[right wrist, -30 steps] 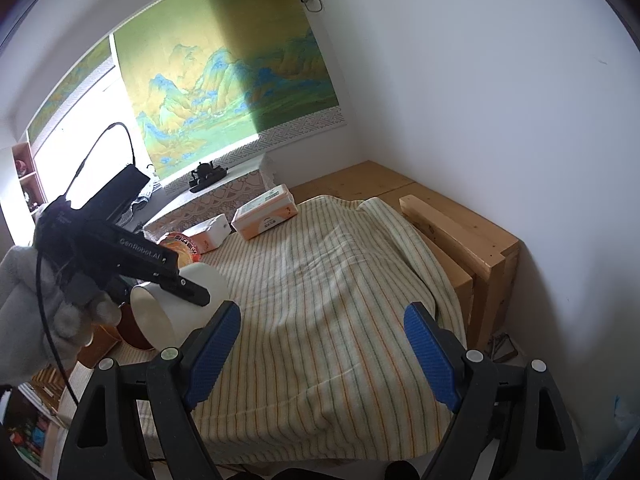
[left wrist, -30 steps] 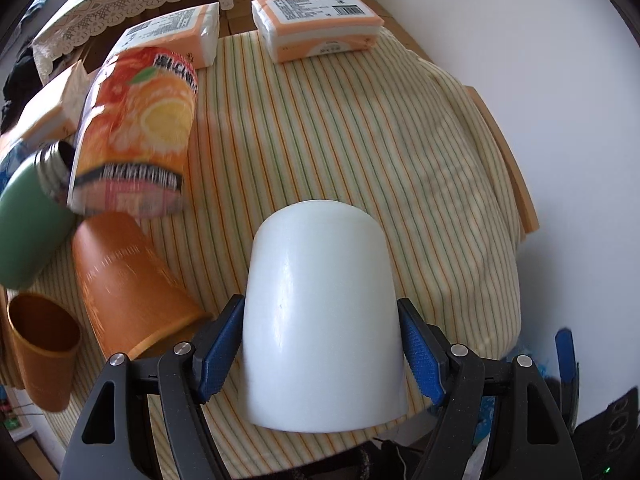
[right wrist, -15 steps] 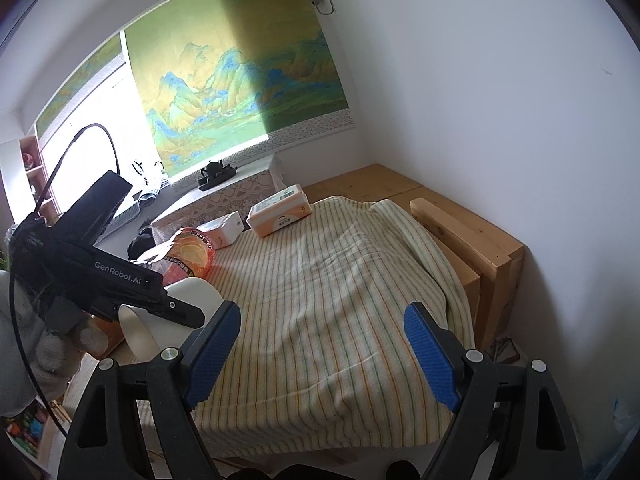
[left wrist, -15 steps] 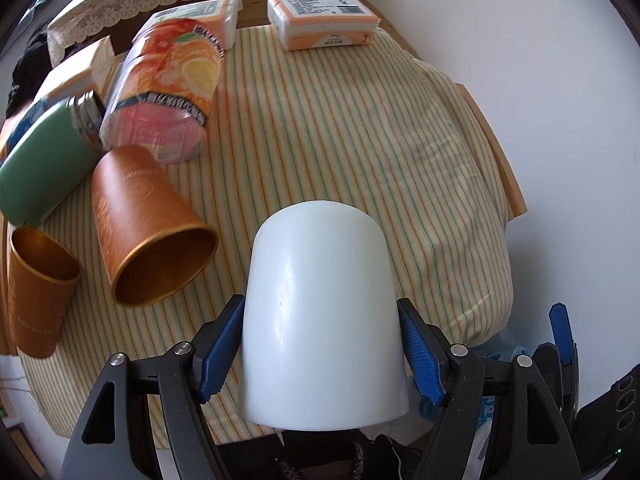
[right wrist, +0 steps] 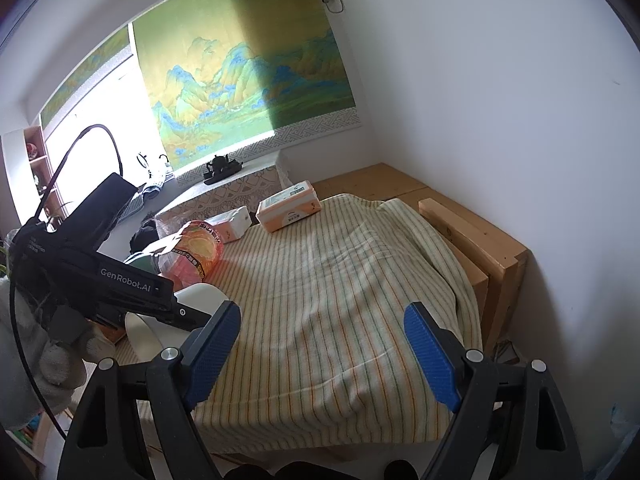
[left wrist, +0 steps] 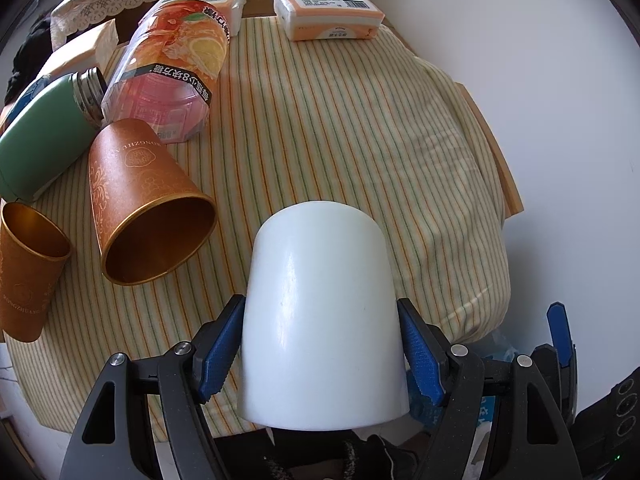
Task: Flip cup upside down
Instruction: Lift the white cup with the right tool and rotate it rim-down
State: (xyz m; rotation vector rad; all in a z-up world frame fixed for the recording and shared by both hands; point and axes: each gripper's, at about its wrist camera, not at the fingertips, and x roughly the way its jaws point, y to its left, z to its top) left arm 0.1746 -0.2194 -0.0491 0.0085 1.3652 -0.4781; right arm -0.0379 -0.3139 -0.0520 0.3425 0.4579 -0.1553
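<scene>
My left gripper is shut on a plain white cup, its blue pads pressed on both sides. The cup's closed bottom points away from the camera toward the striped tablecloth, its open mouth toward me. It hangs over the table's near edge. In the right wrist view the white cup shows at the left, held by the left gripper in a gloved hand. My right gripper is open and empty above the near edge of the cloth.
Left of the white cup lie a copper paper cup on its side, a second copper cup, a green flask and an orange-labelled jar. Two tissue packs lie at the far edge. A wooden frame borders the right.
The left gripper has tilted downward with the white cup and pulled back, so more of the table and the copper cups show. The right gripper has hardly moved.
</scene>
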